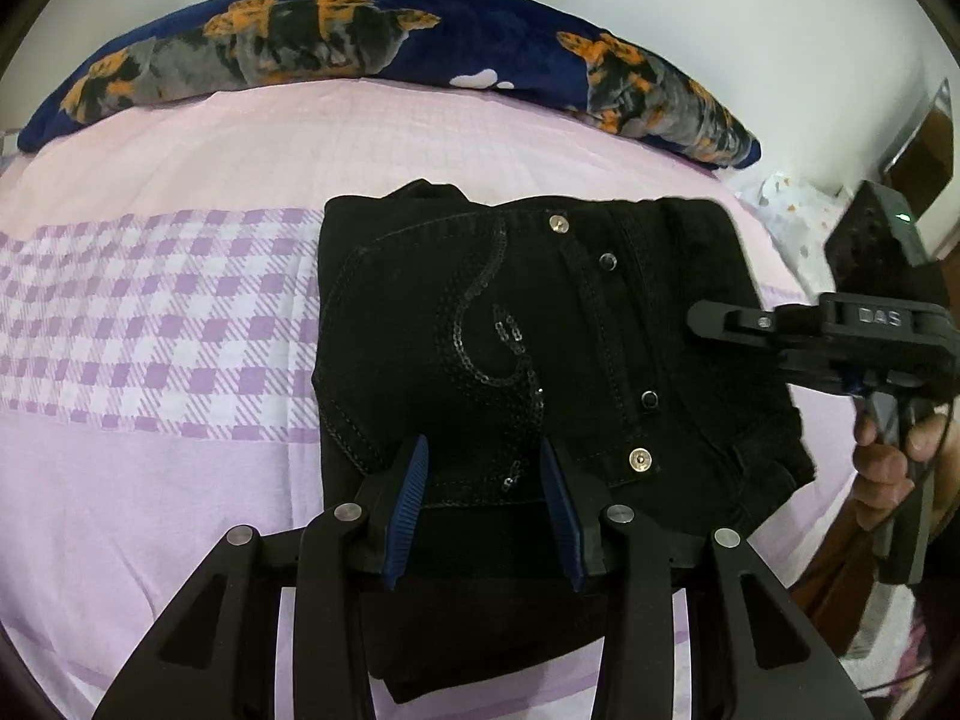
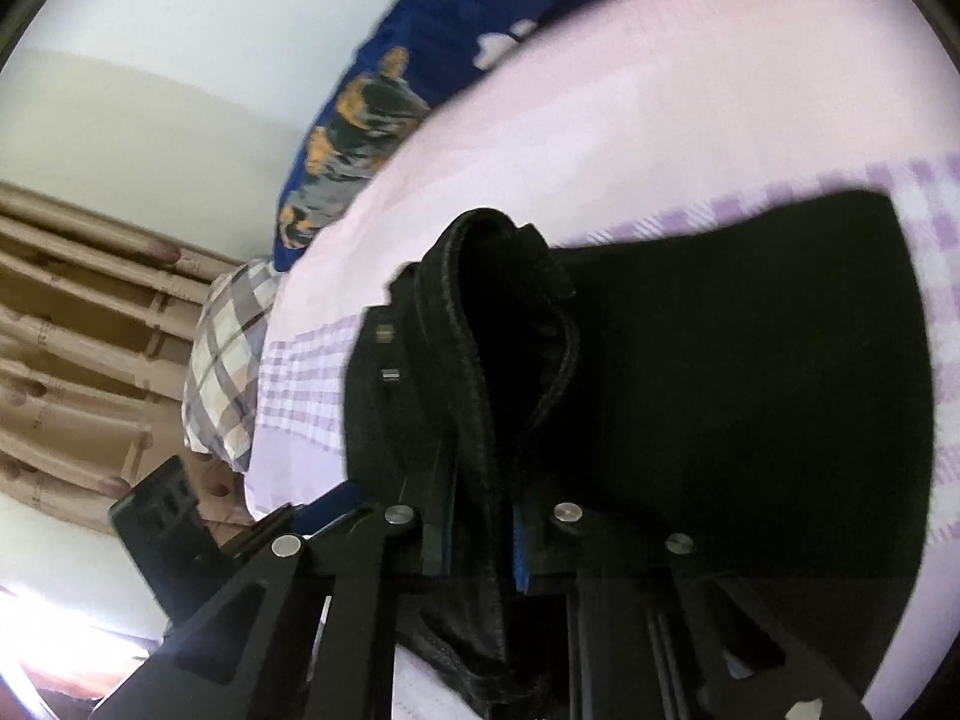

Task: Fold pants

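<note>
Pants (image 1: 540, 360) are lying folded into a thick black bundle on the lilac checked bedsheet (image 1: 156, 324), directly ahead of my left gripper (image 1: 483, 510) and reaching under it. I am holding that left gripper with its blue-padded fingers (image 1: 411, 501) spread well apart, hovering over the near edge of the bundle and gripping nothing. My right gripper (image 1: 744, 324) is coming in from the far right side of the bundle; in its own view the right gripper (image 2: 480, 546) is closing tight on a thick rolled seam of the denim, the cloth running straight up between the blue pads.

I am judging this cloth to be heavy, fairly stiff denim: soft enough to bend, but several layers deep, so it is likely to spring back open and sag if I am lifting it by one corner only. The sequined swirl (image 1: 486, 324) and the metal rivets (image 1: 641, 459) are looking snaggy and slick, so I am thinking of avoiding them. The stitched edges and seams to either side of my left gripper are offering the firmest hold. Beyond the bundle, a dark blue patterned blanket (image 1: 384, 36) is lying well apart from it.
</note>
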Demonstrator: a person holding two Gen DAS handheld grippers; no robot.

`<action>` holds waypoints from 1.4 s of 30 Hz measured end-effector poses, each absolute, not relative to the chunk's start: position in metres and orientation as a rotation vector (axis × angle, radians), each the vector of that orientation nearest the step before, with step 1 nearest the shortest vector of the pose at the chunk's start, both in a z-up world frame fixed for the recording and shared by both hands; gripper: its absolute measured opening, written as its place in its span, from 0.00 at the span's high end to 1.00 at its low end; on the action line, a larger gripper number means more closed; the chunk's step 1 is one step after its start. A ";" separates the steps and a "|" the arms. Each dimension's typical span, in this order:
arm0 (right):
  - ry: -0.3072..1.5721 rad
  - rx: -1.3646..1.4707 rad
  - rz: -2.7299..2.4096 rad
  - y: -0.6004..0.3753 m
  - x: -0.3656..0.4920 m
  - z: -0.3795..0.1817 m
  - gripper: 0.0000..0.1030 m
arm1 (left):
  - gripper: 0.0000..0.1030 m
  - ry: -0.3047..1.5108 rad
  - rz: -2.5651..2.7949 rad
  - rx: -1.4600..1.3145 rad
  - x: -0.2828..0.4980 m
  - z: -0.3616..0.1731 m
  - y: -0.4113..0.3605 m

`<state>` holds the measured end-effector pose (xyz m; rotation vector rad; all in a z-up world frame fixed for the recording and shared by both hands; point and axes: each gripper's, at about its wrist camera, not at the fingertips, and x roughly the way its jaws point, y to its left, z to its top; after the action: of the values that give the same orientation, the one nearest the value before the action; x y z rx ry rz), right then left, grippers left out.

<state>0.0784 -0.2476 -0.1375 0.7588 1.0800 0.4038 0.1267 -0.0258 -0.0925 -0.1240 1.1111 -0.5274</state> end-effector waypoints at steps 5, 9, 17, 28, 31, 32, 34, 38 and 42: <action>1.010 0.748 0.440 -0.240 0.076 -0.092 0.88 | 0.61 1.069 -0.498 -0.165 0.130 -0.078 -0.012; 0.945 0.741 0.457 -0.248 0.073 -0.061 0.88 | 0.61 1.037 -0.495 -0.160 0.134 -0.064 -0.012; 0.926 0.801 0.306 -0.309 0.061 -0.083 0.88 | 0.61 1.022 -0.567 -0.103 0.135 -0.060 -0.054; 1.000 0.895 0.149 -0.362 0.036 -0.167 0.77 | 0.61 1.110 -0.652 0.043 0.119 -0.100 -0.102; 0.990 0.899 0.141 -0.362 0.031 -0.165 0.70 | 0.61 1.109 -0.648 0.072 0.113 -0.106 -0.104; 0.989 0.883 0.130 -0.363 0.027 -0.162 0.66 | 0.61 1.104 -0.649 0.077 0.112 -0.106 -0.104; 0.969 0.858 0.114 -0.362 0.017 -0.152 0.63 | 0.61 1.100 -0.649 0.077 0.110 -0.106 -0.104; 0.941 0.870 0.108 -0.366 -0.013 -0.138 0.62 | 0.60 1.104 -0.655 0.063 0.107 -0.105 -0.101; 0.944 0.872 0.123 -0.357 -0.030 -0.135 0.63 | 0.60 1.099 -0.657 0.062 0.100 -0.104 -0.097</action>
<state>-0.0298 -0.3574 -0.1353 0.8722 0.9439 0.1229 0.1004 -0.0967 -0.1038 0.0621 1.0993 -0.6566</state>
